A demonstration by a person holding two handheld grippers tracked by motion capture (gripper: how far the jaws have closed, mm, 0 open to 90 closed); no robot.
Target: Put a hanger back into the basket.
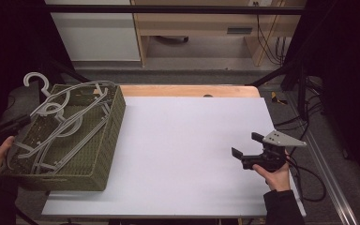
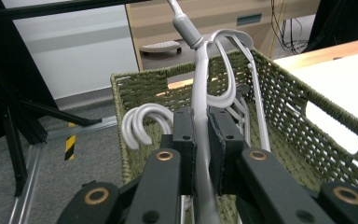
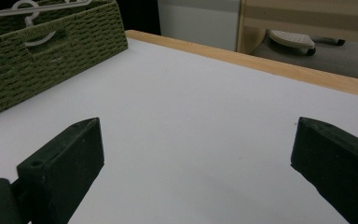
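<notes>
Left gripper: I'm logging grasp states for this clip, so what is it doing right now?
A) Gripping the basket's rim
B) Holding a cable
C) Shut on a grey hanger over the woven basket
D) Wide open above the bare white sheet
C: in the left gripper view the left gripper has its jaws pressed on either side of the grey hanger, above the green woven basket.

Dim room, dark sides; white tabletop [image 1: 183, 150] evenly lit; soft grainy frames.
</notes>
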